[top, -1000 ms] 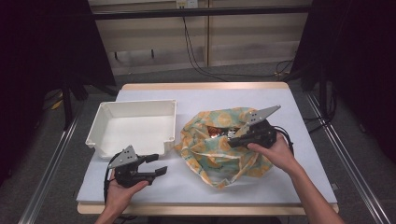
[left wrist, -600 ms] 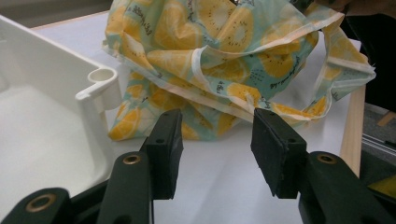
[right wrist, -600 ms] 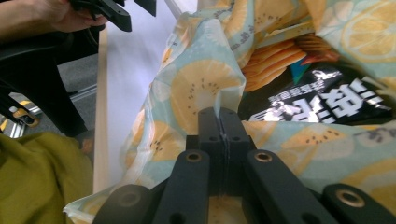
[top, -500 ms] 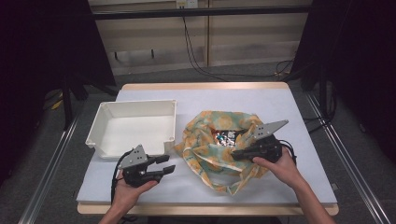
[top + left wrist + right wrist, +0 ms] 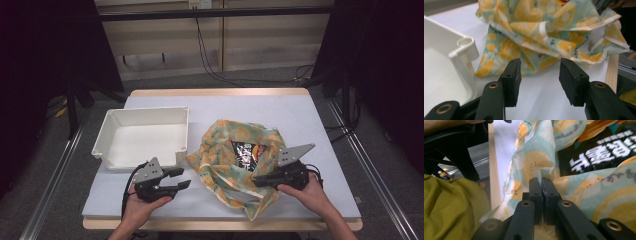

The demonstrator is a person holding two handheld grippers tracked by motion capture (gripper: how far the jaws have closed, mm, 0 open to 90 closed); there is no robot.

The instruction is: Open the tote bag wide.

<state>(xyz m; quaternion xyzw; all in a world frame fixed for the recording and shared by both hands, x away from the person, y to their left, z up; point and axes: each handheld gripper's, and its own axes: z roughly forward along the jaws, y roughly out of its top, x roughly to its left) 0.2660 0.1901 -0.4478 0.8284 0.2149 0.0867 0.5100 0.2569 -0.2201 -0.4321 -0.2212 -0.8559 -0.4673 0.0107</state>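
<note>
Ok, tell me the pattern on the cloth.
The cloth is pale teal with yellow-orange citrus slices; the left gripper view shows it best.

Left hand-held gripper (image 5: 176, 179) gripped from below in the left hand (image 5: 142, 204), level, jaws half apart and just now widening slightly, nothing between the pads. Right hand-held gripper (image 5: 256, 181) in the right hand (image 5: 309, 194), jaws pinched together on cloth (image 5: 541, 162).

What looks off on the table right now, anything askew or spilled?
Nothing spilled or damaged. The patterned cloth lies crumpled in a heap, not flat, with a dark snack packet showing through its folds. The right gripper is pinching a fold of it; the left gripper is open just short of it. The white bin sits square.
</note>
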